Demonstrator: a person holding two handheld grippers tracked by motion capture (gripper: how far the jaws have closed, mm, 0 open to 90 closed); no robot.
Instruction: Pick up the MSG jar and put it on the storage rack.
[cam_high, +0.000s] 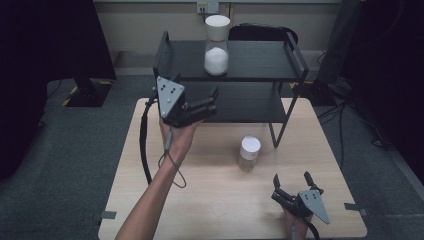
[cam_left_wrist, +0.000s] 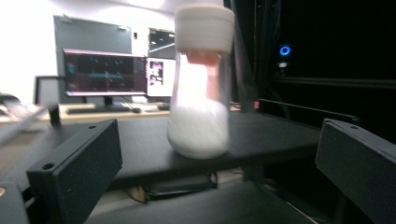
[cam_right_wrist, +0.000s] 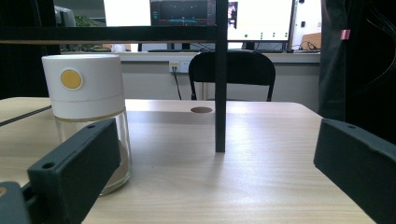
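A tall glass jar (cam_high: 216, 46) with a white lid and white powder inside stands on the top board of a black two-tier shelf (cam_high: 250, 70). My left gripper (cam_high: 212, 98) hovers open in front of the shelf's left side, raised off the table; in the left gripper view the jar (cam_left_wrist: 201, 93) stands ahead between the jaws, untouched. A smaller glass jar (cam_high: 249, 153) with a white lid rests on the wooden table (cam_high: 150, 200). My right gripper (cam_high: 291, 178) sits open near the table's front right, with that jar (cam_right_wrist: 88, 116) ahead to the left of its jaws.
The shelf's lower board (cam_high: 240, 102) sits just above the table. A shelf leg (cam_right_wrist: 220, 79) stands ahead in the right gripper view. A black chair (cam_high: 260, 32) is behind the table. Grey floor surrounds it, with dark stands on both sides.
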